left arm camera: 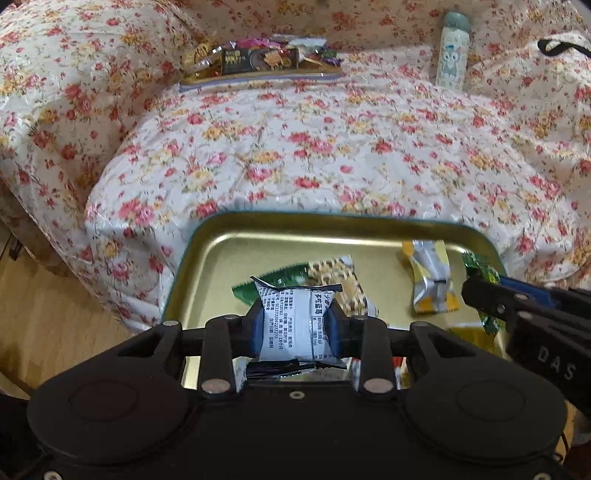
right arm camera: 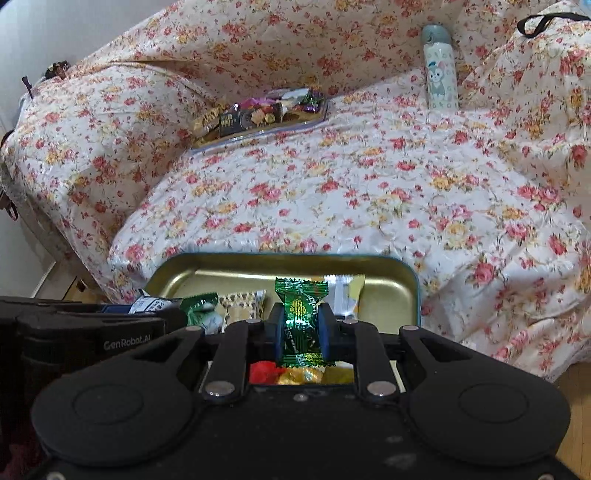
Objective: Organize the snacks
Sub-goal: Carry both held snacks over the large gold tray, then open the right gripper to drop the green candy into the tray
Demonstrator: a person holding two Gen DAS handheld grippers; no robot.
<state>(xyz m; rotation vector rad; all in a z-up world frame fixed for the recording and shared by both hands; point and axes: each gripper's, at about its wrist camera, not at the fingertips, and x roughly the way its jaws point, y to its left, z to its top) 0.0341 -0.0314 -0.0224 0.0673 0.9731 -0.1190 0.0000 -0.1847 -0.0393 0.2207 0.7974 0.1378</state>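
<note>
Floral quilt (left arm camera: 332,147) spread over a bed, filling most of both views, with wood floor (left arm camera: 44,314) at the lower left of the left view. Gold tin (left arm camera: 207,258) with rounded corners at the near edge of the quilt, below both tools, holding loose wrapped snacks: a yellow-and-silver packet (left arm camera: 430,280), a leopard-print packet (right arm camera: 242,302), a green packet (right arm camera: 199,304). Far tray (right arm camera: 314,118) heaped with mixed snacks by the back fold of the quilt, well apart from the tin. Pale bottle (right arm camera: 441,74) with a cartoon cat standing upright at the back right. Black strap loop (right arm camera: 543,20) at the top right corner. Left tool (left arm camera: 294,326) clamped on a white packet (left arm camera: 291,321) printed with black text, held above the tin. Right tool (right arm camera: 300,328) clamped on a green foil candy (right arm camera: 301,314), held upright above the tin's near side, just beside the left tool.
</note>
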